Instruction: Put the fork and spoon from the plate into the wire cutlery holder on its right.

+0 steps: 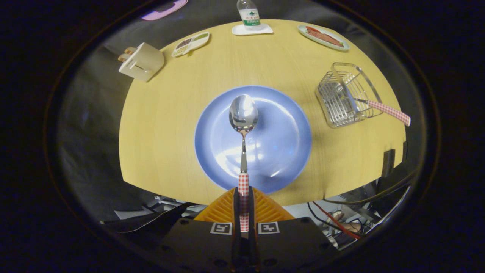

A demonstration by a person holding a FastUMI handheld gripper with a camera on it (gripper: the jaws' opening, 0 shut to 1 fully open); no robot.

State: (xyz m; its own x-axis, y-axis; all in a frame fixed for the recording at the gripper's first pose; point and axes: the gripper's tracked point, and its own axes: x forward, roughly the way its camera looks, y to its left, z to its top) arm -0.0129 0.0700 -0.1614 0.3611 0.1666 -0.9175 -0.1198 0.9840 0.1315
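Observation:
My gripper [243, 194] is shut on the red-checked handle of the spoon [243, 121], both fingers pressing on it. The spoon juts straight ahead, its shiny bowl hanging above the middle of the blue plate [288, 151]. The plate lies on the round wooden table [170, 125] with nothing resting in it. To the plate's right and a little beyond stands the wire cutlery holder [343, 96]. The fork [390, 111] sits inside it, its red-checked handle sticking out over the holder's right rim.
At the table's far side stand a water bottle [249, 14] on a white coaster, an oval dish of red food [323, 37] and a small divided dish [190, 43]. A cream box [141, 61] sits at the far left edge. Cables lie below the near edge.

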